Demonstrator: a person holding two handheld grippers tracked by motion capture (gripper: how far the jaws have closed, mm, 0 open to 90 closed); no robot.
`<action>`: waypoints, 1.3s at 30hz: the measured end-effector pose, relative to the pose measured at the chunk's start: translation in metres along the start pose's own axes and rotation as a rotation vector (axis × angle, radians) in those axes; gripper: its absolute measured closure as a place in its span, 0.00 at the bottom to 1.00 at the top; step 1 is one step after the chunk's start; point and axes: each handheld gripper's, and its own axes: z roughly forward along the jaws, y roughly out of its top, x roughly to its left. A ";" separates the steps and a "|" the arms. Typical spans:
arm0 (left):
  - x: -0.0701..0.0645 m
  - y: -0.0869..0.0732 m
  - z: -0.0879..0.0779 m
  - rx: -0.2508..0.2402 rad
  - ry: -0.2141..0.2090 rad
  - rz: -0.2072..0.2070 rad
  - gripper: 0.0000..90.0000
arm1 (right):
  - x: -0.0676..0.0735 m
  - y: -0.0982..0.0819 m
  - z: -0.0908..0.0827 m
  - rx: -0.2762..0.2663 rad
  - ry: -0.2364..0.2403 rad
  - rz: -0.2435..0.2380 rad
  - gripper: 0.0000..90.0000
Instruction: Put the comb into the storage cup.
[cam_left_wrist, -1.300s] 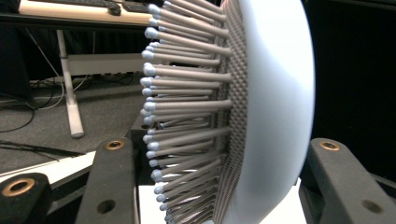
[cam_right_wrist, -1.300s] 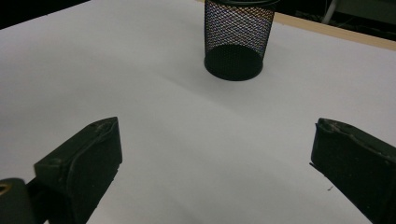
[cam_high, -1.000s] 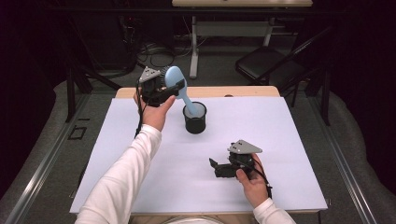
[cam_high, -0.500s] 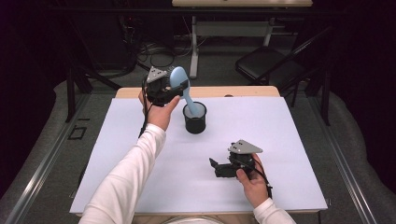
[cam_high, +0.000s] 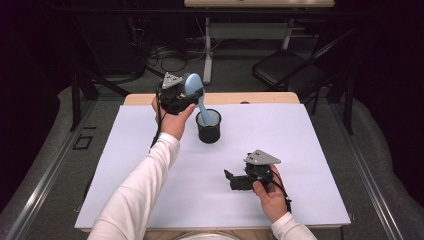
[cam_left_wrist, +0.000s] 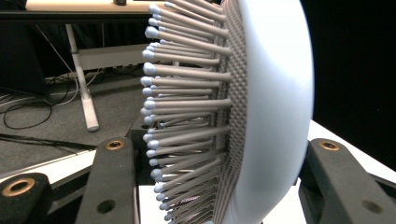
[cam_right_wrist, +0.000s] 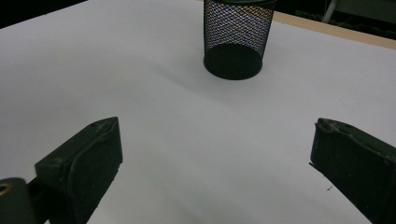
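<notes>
The left gripper hangs above the far edge of the table, left of the middle, and its jaws pinch the head of a pale blue hairbrush. In the left gripper view the brush head fills the space between the two jaws, the grey bristles pointing to that view's left and the smooth back against the other jaw. From the head, the brush's long axis slopes down and to the right, and the handle end dips into the mouth of the black mesh cup, which stands upright just right of this gripper, near the far edge. So the cup lies below and slightly right of the grip, and the brush is tilted rather than upright; the next move, I judge, turns on bringing that axis closer to vertical over the cup's opening and lowering it. The left hand is plainly the nearer one.

How deep the handle sits inside the cup is hard to make out, as the mesh wall and rim hide its tip.

Farther right, near the front edge, the right gripper rests low over the table with its jaws spread and nothing between them, facing the cup, whose rim is cut off in the right gripper view.
</notes>
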 end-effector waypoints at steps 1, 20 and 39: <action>0.000 0.000 0.001 0.004 0.002 -0.001 0.54 | 0.000 0.000 0.000 0.001 0.001 0.002 0.02; -0.005 -0.008 0.013 0.036 0.013 0.011 0.54 | -0.001 0.000 0.000 0.000 0.001 -0.002 0.02; -0.002 -0.022 0.026 0.072 0.025 0.005 0.54 | -0.001 -0.001 0.000 0.004 0.001 -0.001 0.02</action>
